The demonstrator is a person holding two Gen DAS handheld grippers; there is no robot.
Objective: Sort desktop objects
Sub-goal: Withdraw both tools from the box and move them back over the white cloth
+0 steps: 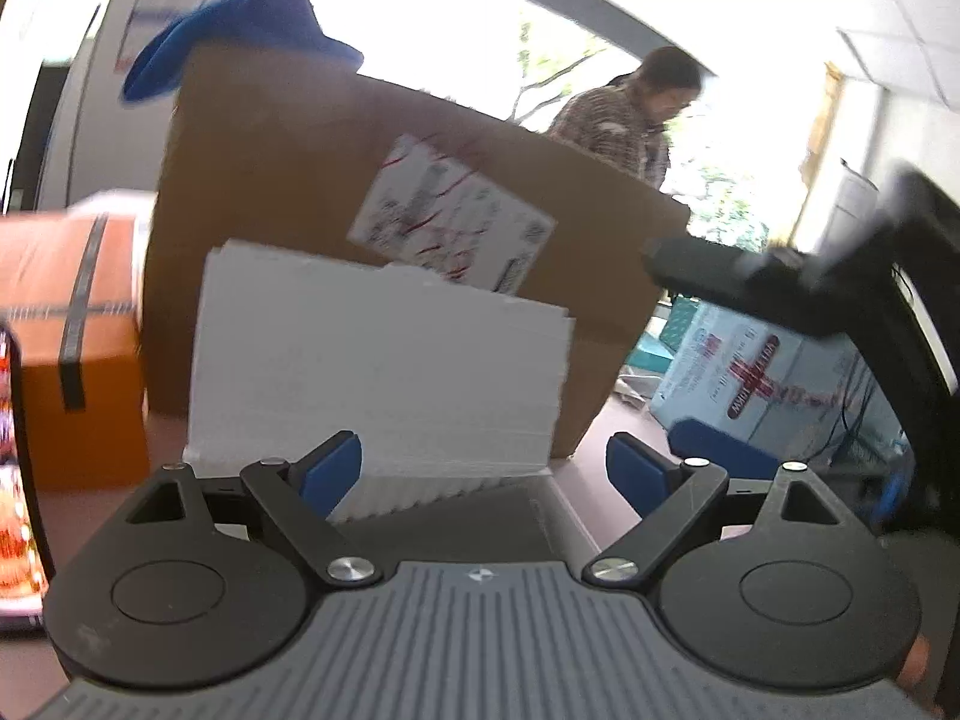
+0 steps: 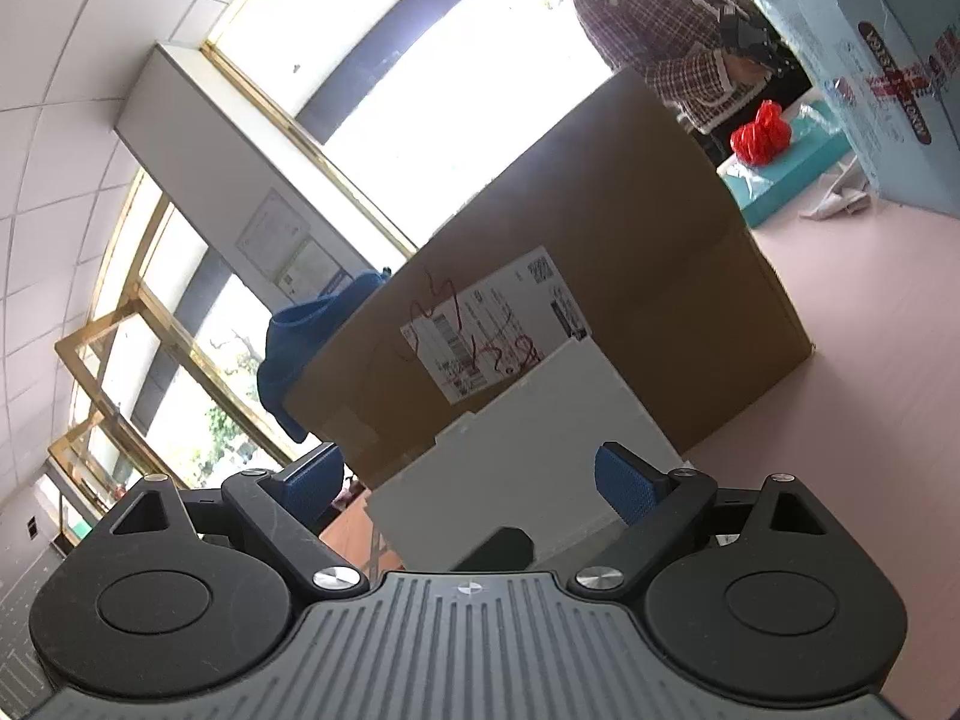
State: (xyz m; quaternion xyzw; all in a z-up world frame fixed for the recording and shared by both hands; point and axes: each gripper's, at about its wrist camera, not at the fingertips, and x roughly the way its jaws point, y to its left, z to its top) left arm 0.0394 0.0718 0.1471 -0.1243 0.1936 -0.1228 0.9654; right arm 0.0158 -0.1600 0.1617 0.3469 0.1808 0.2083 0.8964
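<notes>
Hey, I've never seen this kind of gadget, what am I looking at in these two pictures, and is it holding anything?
These are two hand-held grippers, each with a camera looking forward along its two blue-padded fingers. One picture is from the left gripper, the other from the right gripper. Both are open and hold nothing. Ahead on the pinkish desk stands a big cardboard box with a shipping label, a white foam board leaning against it, and a blue cloth on top. A person in a plaid jacket stands behind.
</notes>
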